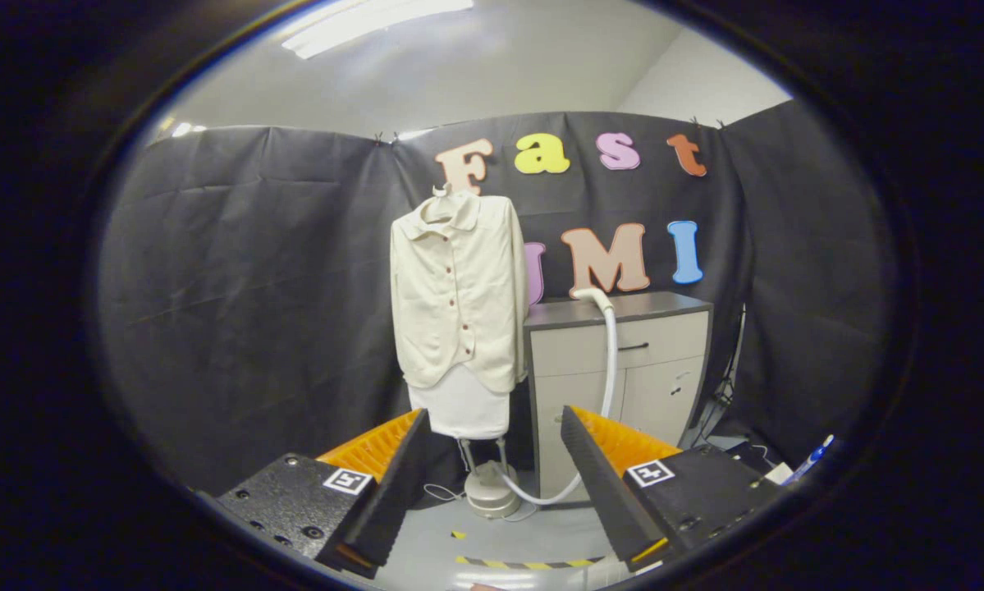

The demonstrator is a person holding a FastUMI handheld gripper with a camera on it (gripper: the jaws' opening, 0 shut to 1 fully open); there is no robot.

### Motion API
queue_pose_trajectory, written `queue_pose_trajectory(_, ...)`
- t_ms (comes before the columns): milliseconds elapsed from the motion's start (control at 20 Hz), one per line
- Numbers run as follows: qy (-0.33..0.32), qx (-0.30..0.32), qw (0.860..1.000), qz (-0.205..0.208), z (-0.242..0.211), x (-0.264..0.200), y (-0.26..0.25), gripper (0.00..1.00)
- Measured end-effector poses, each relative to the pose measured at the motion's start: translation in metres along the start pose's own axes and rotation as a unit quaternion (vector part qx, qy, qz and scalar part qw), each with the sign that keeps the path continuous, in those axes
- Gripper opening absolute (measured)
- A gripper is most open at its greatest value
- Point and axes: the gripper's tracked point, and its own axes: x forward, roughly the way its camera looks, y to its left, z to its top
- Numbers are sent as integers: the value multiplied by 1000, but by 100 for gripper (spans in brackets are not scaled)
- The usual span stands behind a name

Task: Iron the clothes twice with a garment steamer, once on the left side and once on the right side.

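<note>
Hiding steamer base [492, 491]: open gripper [493, 460]

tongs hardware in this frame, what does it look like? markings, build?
The tongs are two long wedge-shaped fingers with ribbed inner faces, standing apart with nothing between them. Each sits on a dark blocky carriage with visible screws. Each carriage carries a small square black-and-white fiducial tag. No cables on the tool are visible.

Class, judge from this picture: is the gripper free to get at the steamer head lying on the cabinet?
Probably yes. The gripper is open and holds nothing, the steamer head lies exposed on the cabinet beside the shirt, nothing between, though well beyond the fingers.
</note>
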Motion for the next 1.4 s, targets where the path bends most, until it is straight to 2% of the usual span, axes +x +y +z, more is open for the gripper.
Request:
queue_pose_trajectory(500,0,-48,996,-73,23,98,-9,97)
queue_pose_trajectory(800,-10,-76,995,-68,45,176,-32,98)
queue_pose_trajectory(1050,-8,-55,996,-68,55,239,-76,97)
queue_pose_trajectory(1400,19,-74,994,-80,55,339,-158,97)
